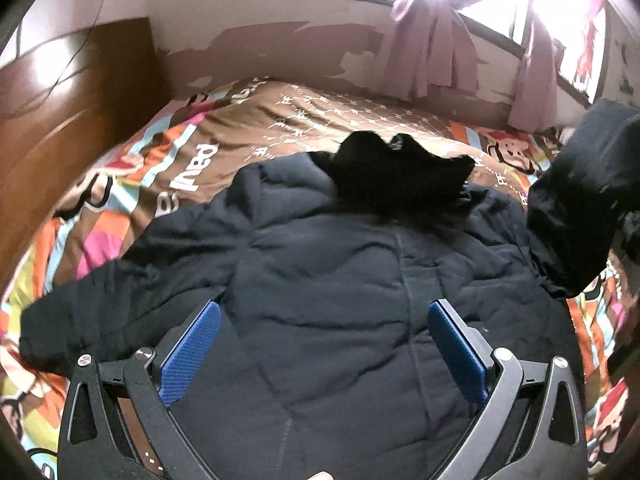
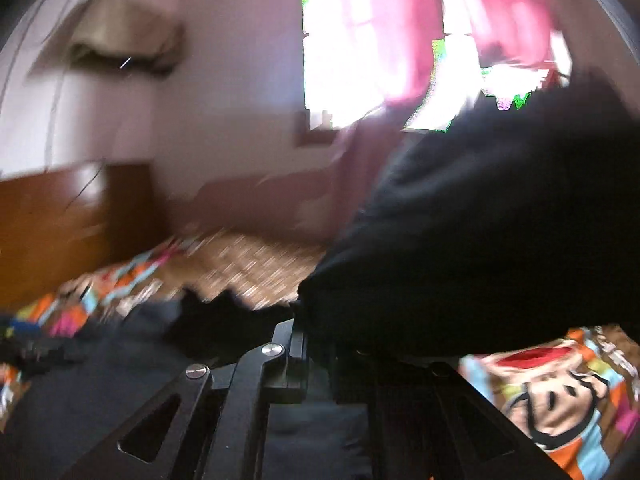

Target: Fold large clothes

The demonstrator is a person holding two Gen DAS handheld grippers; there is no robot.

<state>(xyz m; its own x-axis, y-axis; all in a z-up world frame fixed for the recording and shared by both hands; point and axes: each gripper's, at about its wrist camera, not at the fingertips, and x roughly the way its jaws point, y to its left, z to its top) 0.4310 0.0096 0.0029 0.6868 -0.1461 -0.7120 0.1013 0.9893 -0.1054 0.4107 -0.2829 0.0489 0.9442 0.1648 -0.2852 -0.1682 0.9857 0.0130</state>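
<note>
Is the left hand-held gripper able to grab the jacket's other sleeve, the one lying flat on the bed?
Probably yes. The left hand-held gripper is open and empty above the jacket, and the flat sleeve lies uncovered just beside it on the bedspread.

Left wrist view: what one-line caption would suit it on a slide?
Open left tool hovers over a dark padded jacket spread on a cartoon-print bedspread, its right sleeve lifted.

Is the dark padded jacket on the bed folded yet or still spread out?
Mostly spread: the jacket lies flat on the bedspread; the right gripper lifts one sleeve.
</note>
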